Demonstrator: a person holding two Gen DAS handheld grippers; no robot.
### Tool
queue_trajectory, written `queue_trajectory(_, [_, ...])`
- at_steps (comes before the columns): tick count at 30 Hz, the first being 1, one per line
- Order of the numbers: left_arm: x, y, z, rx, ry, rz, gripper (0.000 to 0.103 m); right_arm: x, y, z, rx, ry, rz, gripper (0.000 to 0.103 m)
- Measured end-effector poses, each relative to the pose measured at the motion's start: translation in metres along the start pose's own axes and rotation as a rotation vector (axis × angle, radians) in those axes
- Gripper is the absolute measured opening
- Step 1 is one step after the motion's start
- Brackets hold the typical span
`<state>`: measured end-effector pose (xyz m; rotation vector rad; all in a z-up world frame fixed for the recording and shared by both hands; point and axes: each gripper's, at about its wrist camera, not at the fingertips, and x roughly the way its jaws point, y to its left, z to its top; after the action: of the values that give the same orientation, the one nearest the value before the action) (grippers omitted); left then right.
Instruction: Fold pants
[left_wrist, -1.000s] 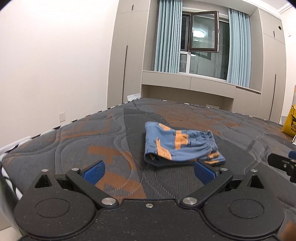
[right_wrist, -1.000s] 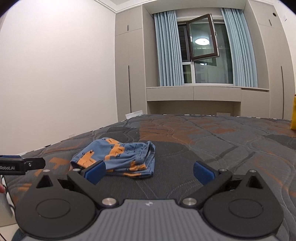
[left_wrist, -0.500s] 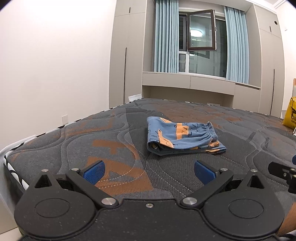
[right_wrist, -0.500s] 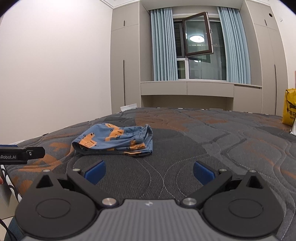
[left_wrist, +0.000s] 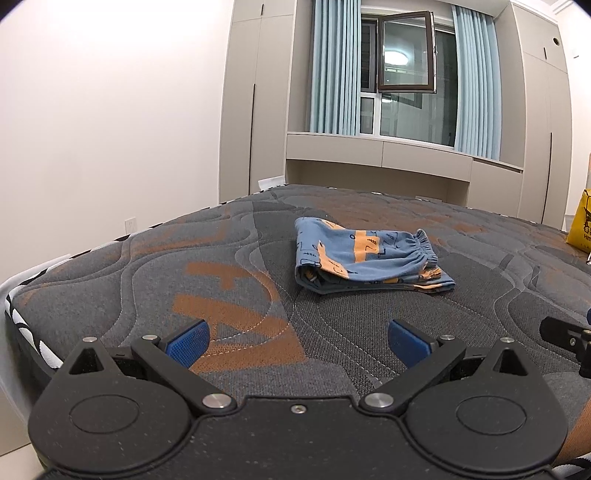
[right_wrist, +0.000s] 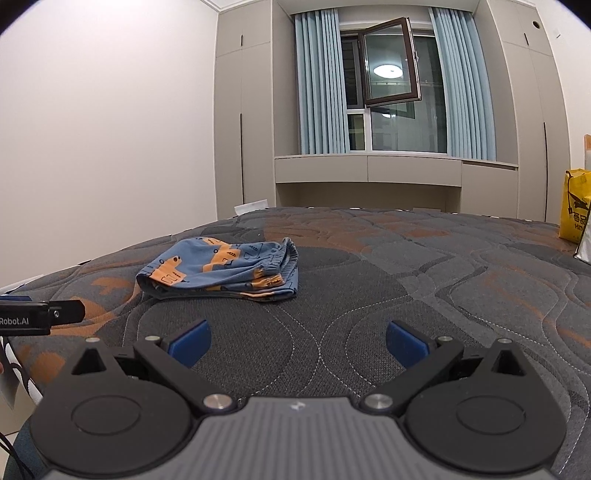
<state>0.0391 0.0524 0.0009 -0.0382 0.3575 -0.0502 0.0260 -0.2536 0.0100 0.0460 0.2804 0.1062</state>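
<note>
Two views, taken in turn

Left wrist view
- Change: a second ago the pants (left_wrist: 369, 258) sat close in front of the left claw (left_wrist: 297, 338), almost between its blue pads; now they lie well ahead of it, so the claw has pulled back
- Meaning: my reading is that the folding is done, or nearly so, and the hands are retreating
- Pants: a compact folded bundle, blue with orange print, gathered waistband toward the right, resting flat on the dark quilted mattress (left_wrist: 229, 273) near its middle
- Left claw: spread wide, pads well apart, nothing between them, touching neither cloth nor mattress as far as can be seen
- Edge of frame: the tip of the right claw shows at the right, beside the mattress edge

Right wrist view
- Change: the pants (right_wrist: 221, 269) were just beyond the left pad a second ago; they now sit farther off, ahead and to the left
- Right claw (right_wrist: 297, 338): fully spread, empty, hovering above the mattress (right_wrist: 443, 280) with no contact visible
- Left claw here: only its black tip (right_wrist: 40, 315) is seen at the left edge, well short of the pants
- Pants here: same folded stack, layered edges facing the camera, waistband to the right
- Background: a yellow bag (right_wrist: 574, 206) stands at the far right, well apart from the pants
- Judgement: nothing left to grip unless the fold needs tidying
</note>
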Motion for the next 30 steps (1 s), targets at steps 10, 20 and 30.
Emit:
queue_trajectory(10, [0.0015,-0.001,-0.0004,-0.008,0.011,0.001,0.102,0.0009,-0.0004,-0.0001,0.004,0.008,0.004,0.103])
queue_trajectory(20, [0.0021,-0.0012,0.0005,-0.008,0.012,0.0,0.102,0.001,-0.0005,-0.0005,0.006,0.007,0.002,0.103])
queue_trajectory(30, [0.0031,-0.0042,0.0001,0.001,0.021,0.004,0.102,0.0012,-0.0005,-0.0014,0.007,0.008,0.002,0.103])
